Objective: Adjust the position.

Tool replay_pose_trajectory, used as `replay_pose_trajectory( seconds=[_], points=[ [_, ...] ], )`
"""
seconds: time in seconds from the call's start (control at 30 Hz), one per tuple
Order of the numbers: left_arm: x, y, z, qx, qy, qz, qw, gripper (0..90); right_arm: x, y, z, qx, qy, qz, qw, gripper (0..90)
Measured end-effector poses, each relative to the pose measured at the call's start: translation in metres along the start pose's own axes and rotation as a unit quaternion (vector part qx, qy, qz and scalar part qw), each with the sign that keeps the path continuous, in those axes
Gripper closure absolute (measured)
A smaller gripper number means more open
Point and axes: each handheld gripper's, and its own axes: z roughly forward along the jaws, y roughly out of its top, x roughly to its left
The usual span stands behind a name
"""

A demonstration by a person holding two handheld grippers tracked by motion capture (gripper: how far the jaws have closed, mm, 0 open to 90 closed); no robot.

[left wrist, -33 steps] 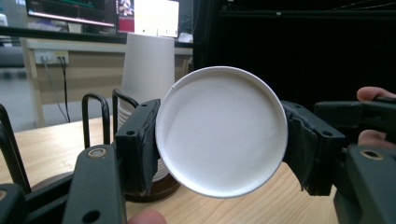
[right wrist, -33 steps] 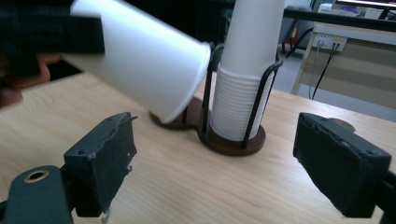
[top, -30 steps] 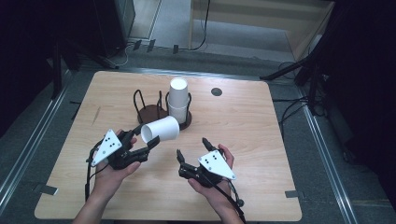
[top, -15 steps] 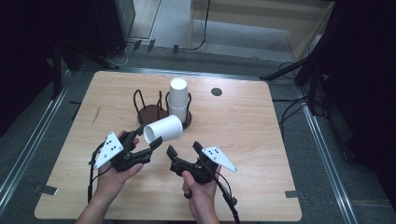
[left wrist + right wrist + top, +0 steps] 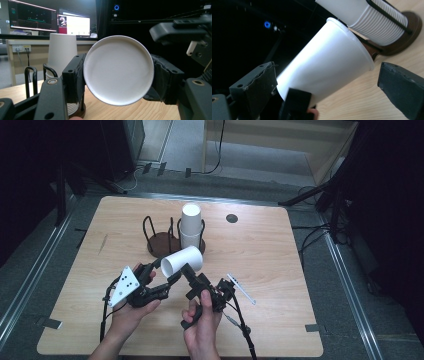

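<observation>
I see the left gripper (image 5: 167,272) clamped on a white paper cup (image 5: 181,261), held on its side above the worktop (image 5: 280,265), just in front of the holder (image 5: 161,243). In the left gripper view the cup (image 5: 118,72) faces the camera end-on, a pad pressing each side.

My right gripper (image 5: 192,280) sits just beside the cup. Its jaws have just been opening and now stand wide. In the right gripper view the cup (image 5: 327,60) lies between them, clear of the pads (image 5: 398,82) on the one side; contact on the other I cannot tell.

The cup stack (image 5: 190,226) stands upright in the holder's right bay. The left bay has no cups.
</observation>
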Motion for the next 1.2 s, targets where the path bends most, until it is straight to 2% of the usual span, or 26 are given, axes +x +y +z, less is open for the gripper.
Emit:
replay_pose_trajectory(
  seconds=[0.03,0.07,0.1,0.13,0.17,0.23,0.3,0.33,0.37,0.43,0.5,0.57,0.6,0.63,0.67,0.7,0.73,0.8,1.0,1.1,1.13,1.17,1.2],
  points=[
    [0.0,0.0,0.0,0.0,0.0,0.0,1.0,35.0,0.0,0.0,0.0,0.0,0.0,0.0,1.0,2.2],
    [-0.002,-0.001,0.001,-0.002,-0.001,0.0,1.0,35.0,-0.002,0.001,0.001,-0.002,0.008,0.039,0.9992,2.5],
    [-0.002,-0.001,0.001,-0.002,-0.001,0.0,1.0,35.0,-0.002,0.001,0.001,-0.002,0.008,0.039,0.9992,2.5],
    [-0.003,-0.002,0.002,-0.001,-0.003,0.002,1.0,35.0,-0.003,0.002,0.003,-0.001,0.016,0.073,0.9972,2.5],
    [-0.003,-0.002,0.002,-0.001,-0.003,0.002,1.0,35.0,-0.003,0.002,0.003,-0.001,0.016,0.073,0.9972,2.5],
    [-0.005,-0.002,0.002,-0.003,-0.004,0.002,1.0,35.0,-0.004,0.001,0.006,0.005,0.022,0.107,0.994,2.5],
    [-0.006,-0.002,0.003,-0.005,-0.004,0.0,1.0,35.1,-0.005,0.0,0.007,0.006,0.025,0.116,0.9929,2.4],
    [-0.006,-0.001,0.002,-0.005,-0.003,0.0,1.0,35.1,-0.006,0.0,0.009,0.006,0.029,0.139,0.9899,2.4],
    [-0.006,-0.001,0.002,-0.005,-0.003,0.0,1.0,35.2,-0.006,0.0,0.009,0.006,0.029,0.139,0.9899,2.4],
    [-0.007,-0.001,0.002,-0.009,-0.002,-0.001,1.0,35.2,-0.008,0.0,0.012,0.008,0.034,0.159,0.9867,2.5],
    [-0.008,-0.001,0.002,-0.011,-0.002,-0.001,0.9999,35.2,-0.01,0.0,0.016,0.011,0.034,0.187,0.9818,2.5],
    [-0.008,0.0,0.002,-0.012,-0.004,0.001,0.9999,35.2,-0.011,0.001,0.017,0.01,0.035,0.191,0.9809,2.5],
    [-0.009,0.0,0.002,-0.013,-0.006,0.0,0.9999,35.2,-0.013,0.002,0.019,0.009,0.034,0.203,0.9785,2.5],
    [-0.009,0.0,0.002,-0.013,-0.006,0.0,0.9999,35.2,-0.013,0.002,0.019,0.009,0.034,0.203,0.9785,2.5],
    [-0.009,0.0,0.002,-0.013,-0.007,0.0,0.9999,35.2,-0.015,0.003,0.021,0.007,0.039,0.211,0.9768,2.6],
    [-0.009,-0.001,0.002,-0.011,-0.007,0.001,0.9999,35.2,-0.015,0.003,0.021,0.007,0.039,0.211,0.9768,2.6],
    [-0.009,-0.001,0.002,-0.012,-0.007,-0.001,0.9999,35.2,-0.017,0.004,0.025,0.014,0.052,0.229,0.9719,2.6],
    [-0.009,-0.001,0.002,-0.012,-0.008,0.0,0.9999,35.2,-0.018,0.004,0.027,0.018,0.052,0.237,0.9699,2.6],
    [-0.01,-0.001,0.003,-0.011,-0.009,0.002,0.9999,35.2,-0.019,0.004,0.03,0.011,0.051,0.244,0.9683,4.3],
    [-0.01,-0.001,0.003,-0.01,-0.012,-0.002,0.9999,35.2,-0.02,0.004,0.031,0.013,0.057,0.255,0.9653,8.3],
    [-0.01,0.0,0.003,-0.01,-0.012,-0.002,0.9999,35.2,-0.021,0.004,0.033,0.016,0.065,0.262,0.9628,9.4],
    [-0.01,0.0,0.003,-0.01,-0.012,-0.002,0.9999,35.2,-0.021,0.004,0.033,0.016,0.065,0.262,0.9628,9.4],
    [-0.01,0.0,0.002,-0.011,-0.011,-0.004,0.9999,35.3,-0.022,0.004,0.033,0.015,0.065,0.267,0.9615,12.9]
  ],
)
